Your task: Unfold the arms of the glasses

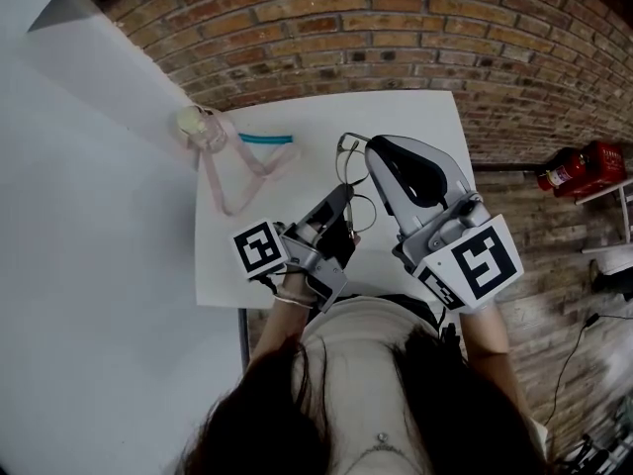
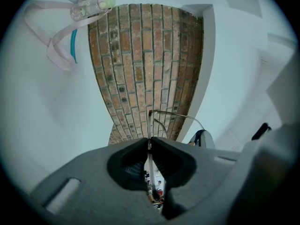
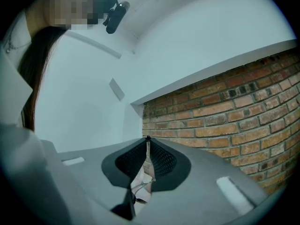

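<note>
**Unfolding the arm: procedure at this stage**

1. Confirm the grip. The glasses (image 1: 348, 171) are a thin wire frame held in the air above the white worktop (image 1: 415, 117), between the two tools. The left tool (image 1: 341, 198) is pressed together on a wire member of the frame. In the left gripper view that wire stands straight up out of the pads and then bends to the right. The right tool (image 1: 372, 149) is likewise pinched on a thin part of the frame, its tips meeting on the metal (which part it grips cannot be made out).

2. Hold the left tool fixed as the anchor. Swing only the right tool, in an arc about the hinge. Do not pull it straight away.

3. Apply light force. Wire this thin is likely to bend or twist before a stiff hinge gives.

4. Watch the pads. A narrow wire may slip or roll between them, so stop and re-grip if it turns.

5. Work over the bare worktop, well apart from the pink strap (image 1: 232, 171) and the small bottle (image 1: 198, 125).
</note>
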`<act>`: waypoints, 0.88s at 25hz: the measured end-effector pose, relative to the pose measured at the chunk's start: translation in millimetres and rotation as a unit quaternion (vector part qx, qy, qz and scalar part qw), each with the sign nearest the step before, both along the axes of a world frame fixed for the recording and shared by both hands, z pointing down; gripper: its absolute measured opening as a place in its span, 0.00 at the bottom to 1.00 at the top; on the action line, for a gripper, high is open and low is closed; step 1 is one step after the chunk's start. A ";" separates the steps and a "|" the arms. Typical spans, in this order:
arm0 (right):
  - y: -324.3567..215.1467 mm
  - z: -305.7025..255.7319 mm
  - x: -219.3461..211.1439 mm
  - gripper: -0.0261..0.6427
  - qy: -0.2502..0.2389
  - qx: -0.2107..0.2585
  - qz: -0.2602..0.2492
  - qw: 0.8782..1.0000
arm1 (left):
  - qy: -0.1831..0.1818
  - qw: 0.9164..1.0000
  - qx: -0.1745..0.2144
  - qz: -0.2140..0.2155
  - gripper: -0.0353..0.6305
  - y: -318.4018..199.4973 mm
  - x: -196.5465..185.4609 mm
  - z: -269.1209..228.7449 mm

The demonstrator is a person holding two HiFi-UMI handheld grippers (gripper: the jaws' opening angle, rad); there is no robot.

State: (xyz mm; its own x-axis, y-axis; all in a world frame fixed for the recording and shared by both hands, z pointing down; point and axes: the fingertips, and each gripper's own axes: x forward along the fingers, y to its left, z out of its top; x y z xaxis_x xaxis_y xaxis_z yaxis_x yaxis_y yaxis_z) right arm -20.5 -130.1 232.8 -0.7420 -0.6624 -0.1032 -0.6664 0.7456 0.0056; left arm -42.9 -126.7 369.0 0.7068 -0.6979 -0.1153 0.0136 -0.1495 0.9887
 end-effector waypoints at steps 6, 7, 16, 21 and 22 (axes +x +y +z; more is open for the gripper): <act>0.4 -0.5 1.6 0.08 0.000 0.001 0.000 1.000 | 0.000 1.000 -0.001 -0.001 0.09 0.5 1.1 -0.2; 0.4 -0.1 1.5 0.08 0.000 0.001 0.000 1.000 | 0.000 1.000 -0.001 -0.001 0.09 -0.1 0.7 0.1; 2.0 -0.8 0.0 0.09 -0.003 0.004 -0.005 1.000 | 0.003 1.000 -0.003 -0.004 0.09 -1.7 -1.3 0.3; 3.9 -0.1 -0.1 0.09 -0.004 0.005 -0.010 1.000 | 0.003 1.000 -0.003 -0.007 0.09 -2.1 -1.7 0.8; 4.1 0.2 -0.2 0.09 -0.004 0.005 -0.011 1.000 | 0.003 1.000 -0.004 -0.007 0.09 -2.3 -1.9 1.1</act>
